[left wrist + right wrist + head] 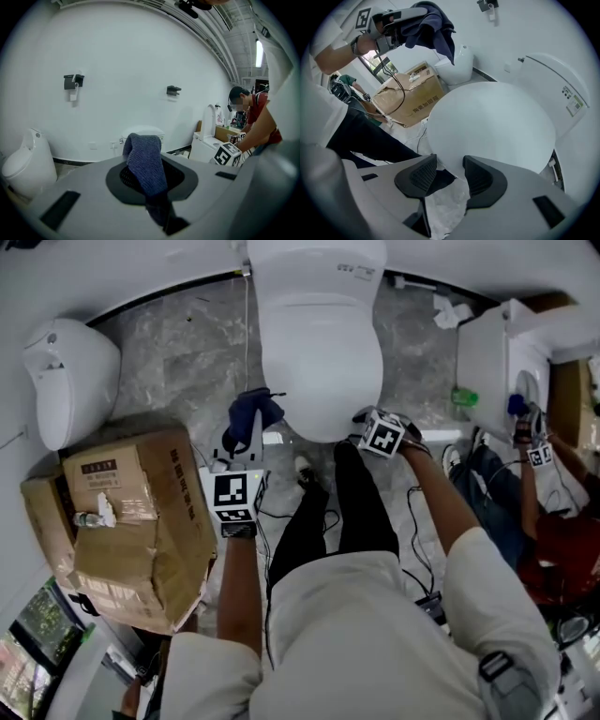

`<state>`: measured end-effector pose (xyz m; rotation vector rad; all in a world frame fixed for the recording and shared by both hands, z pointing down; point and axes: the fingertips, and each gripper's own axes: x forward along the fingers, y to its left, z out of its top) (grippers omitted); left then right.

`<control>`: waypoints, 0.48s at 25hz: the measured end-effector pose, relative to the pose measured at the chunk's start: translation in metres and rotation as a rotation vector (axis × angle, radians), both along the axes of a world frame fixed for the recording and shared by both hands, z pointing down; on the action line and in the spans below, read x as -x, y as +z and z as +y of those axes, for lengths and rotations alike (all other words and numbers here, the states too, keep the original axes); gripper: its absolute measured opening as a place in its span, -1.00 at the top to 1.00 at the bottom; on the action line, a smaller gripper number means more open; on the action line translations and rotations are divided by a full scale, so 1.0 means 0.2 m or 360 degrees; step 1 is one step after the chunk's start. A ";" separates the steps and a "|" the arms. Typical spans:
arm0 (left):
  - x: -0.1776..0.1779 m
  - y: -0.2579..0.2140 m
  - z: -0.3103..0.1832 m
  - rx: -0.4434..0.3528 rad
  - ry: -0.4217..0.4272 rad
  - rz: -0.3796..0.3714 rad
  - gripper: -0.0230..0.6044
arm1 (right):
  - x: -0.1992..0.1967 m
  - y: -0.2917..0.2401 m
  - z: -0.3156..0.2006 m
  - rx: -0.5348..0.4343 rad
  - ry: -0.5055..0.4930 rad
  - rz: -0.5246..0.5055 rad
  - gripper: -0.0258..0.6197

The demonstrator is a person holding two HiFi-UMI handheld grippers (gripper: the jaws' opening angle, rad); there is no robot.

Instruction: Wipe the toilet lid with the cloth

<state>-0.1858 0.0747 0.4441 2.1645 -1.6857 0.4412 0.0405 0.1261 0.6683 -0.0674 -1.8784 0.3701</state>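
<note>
The white toilet's closed lid (pixel 319 362) lies straight ahead, seen from above. My left gripper (pixel 247 426) hovers off the lid's front left corner, shut on a dark blue cloth (pixel 253 412) that hangs bunched over its jaws. In the left gripper view that cloth (pixel 145 164) drapes down between the pads, with the toilet (pixel 143 133) behind it. My right gripper (pixel 362 418) is at the lid's front right edge, pointing steeply down. In the right gripper view the jaws (pixel 449 171) stand open, with the lid's front rim (pixel 492 126) reaching in between them and nothing gripped.
Crushed cardboard boxes (pixel 131 521) stand on the left, beside a white floor fixture (pixel 70 376). A second toilet (pixel 497 362) stands at the right, where another person (pixel 553 521) is bent over. Cables (pixel 281 512) trail on the marble floor by my legs.
</note>
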 end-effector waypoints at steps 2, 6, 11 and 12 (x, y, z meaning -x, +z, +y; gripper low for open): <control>-0.02 0.03 -0.01 0.0000 0.0003 0.0013 0.78 | 0.01 0.02 0.01 -0.0044 -0.0025 -0.0022 0.29; -0.08 0.11 0.00 0.0018 0.0030 0.0023 0.78 | 0.01 0.11 0.04 -0.0063 0.0056 -0.0041 0.28; -0.08 0.26 0.00 0.0064 0.0019 0.0040 0.78 | 0.04 0.22 0.06 -0.0078 0.0103 -0.0003 0.28; -0.09 0.29 0.01 0.0076 0.0013 0.0048 0.78 | 0.04 0.24 0.07 -0.0068 0.0107 0.0005 0.28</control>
